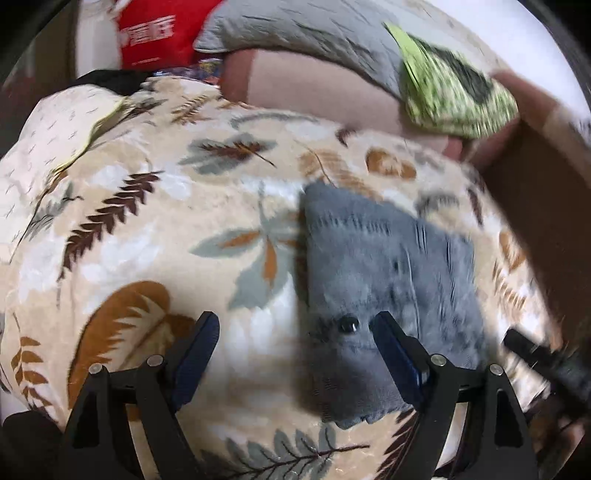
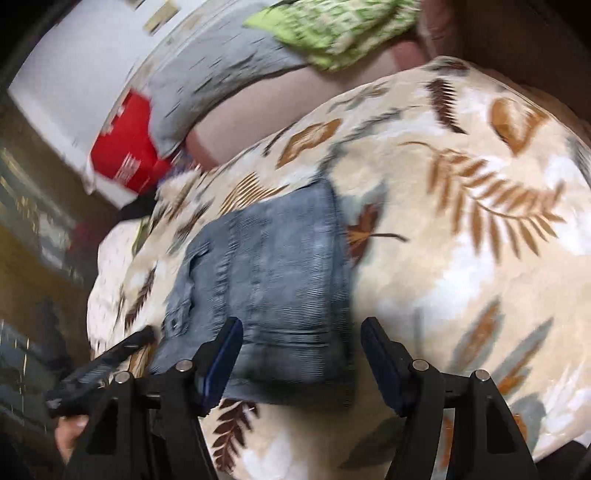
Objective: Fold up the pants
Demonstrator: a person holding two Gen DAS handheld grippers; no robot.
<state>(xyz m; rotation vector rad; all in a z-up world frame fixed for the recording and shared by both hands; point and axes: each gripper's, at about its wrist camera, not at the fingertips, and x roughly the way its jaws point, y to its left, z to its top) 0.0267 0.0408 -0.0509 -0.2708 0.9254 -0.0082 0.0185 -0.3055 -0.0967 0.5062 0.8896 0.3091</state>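
- Lying folded into a compact rectangle, the grey-blue denim pants (image 1: 388,280) rest on a leaf-print blanket (image 1: 147,229) spread over a bed, with the waistband button (image 1: 349,325) facing up.
- Left gripper (image 1: 293,354) hovers above the pants' near edge, fingers spread wide and holding nothing.
- Right gripper (image 2: 301,354) likewise hangs released over the bundle's near edge, empty.
- Denim looks thick and fairly stiff, likely heavy enough to keep a crease; the doubled edges and waistband seem the surest places to pinch.
- Soft blanket beneath may bunch if a finger digs under the fabric.
- Open blanket surrounds the pants on all sides; a grey pillow (image 1: 314,33) and a green patterned cloth (image 1: 454,81) lie well apart at the far end.
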